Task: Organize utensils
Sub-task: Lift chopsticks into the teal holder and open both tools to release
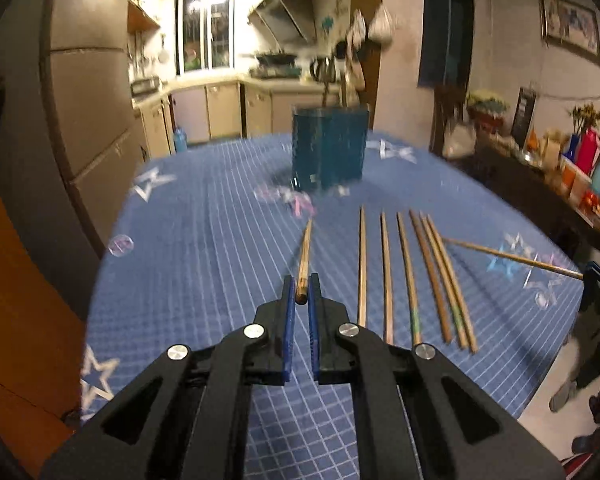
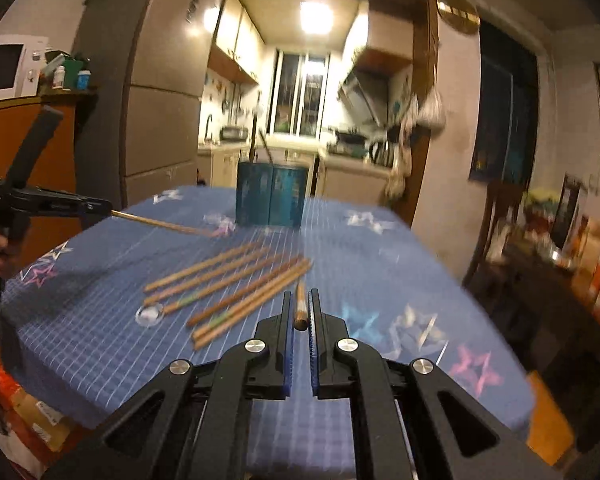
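Both grippers, left (image 1: 302, 292) and right (image 2: 300, 312), clamped on one chopstick (image 1: 305, 258) each, shafts aimed forward at teal holder (image 1: 329, 148) beyond; six chopsticks (image 1: 410, 276) flat on table (image 1: 188, 264).

Six wooden chopsticks (image 1: 404, 276) lie fanned at centre right of the left wrist view; two more are lifted, one (image 1: 304, 260) centre, one (image 1: 512, 258) far right. A teal holder (image 1: 330, 148) stands upright above.
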